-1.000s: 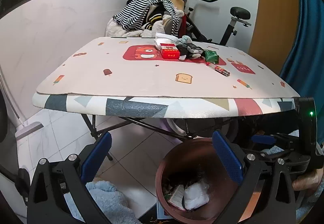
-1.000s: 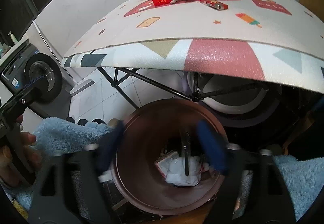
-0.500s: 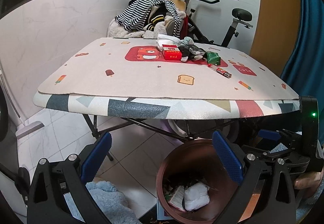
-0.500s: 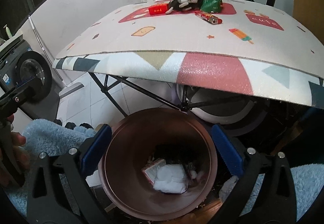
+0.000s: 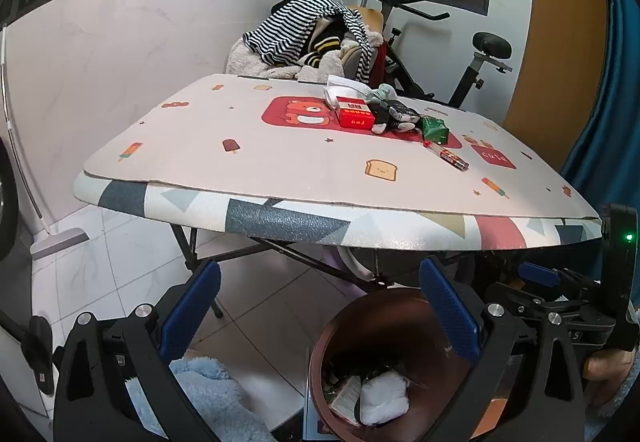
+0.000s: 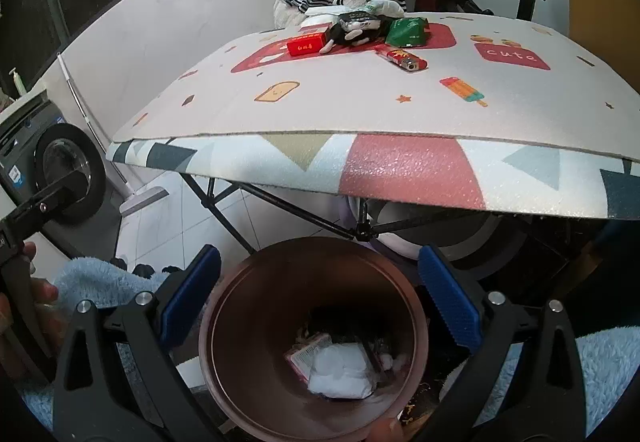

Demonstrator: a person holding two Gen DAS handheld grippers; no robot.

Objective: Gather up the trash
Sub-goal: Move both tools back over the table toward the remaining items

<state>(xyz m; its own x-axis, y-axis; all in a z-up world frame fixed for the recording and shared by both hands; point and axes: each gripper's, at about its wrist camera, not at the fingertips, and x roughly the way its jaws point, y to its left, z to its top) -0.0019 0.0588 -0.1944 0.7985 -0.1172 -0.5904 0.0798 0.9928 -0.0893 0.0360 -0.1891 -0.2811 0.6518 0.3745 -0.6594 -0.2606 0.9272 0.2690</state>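
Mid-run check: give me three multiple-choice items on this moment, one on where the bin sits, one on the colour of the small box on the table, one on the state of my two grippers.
1. Where is the bin?
A. on the table
B. on the floor below the table's near edge
C. on the exercise bike

2. What colour is the box on the table?
A. red
B. yellow
C. black

3. How do the left gripper and right gripper stand?
A. both shut on trash
B. one open, one shut
C. both open and empty

Answers: 1 B, the bin stands under the table's front rim; 2 A, its sides are red; 3 C, each wrist view shows the blue pads wide apart, nothing between.
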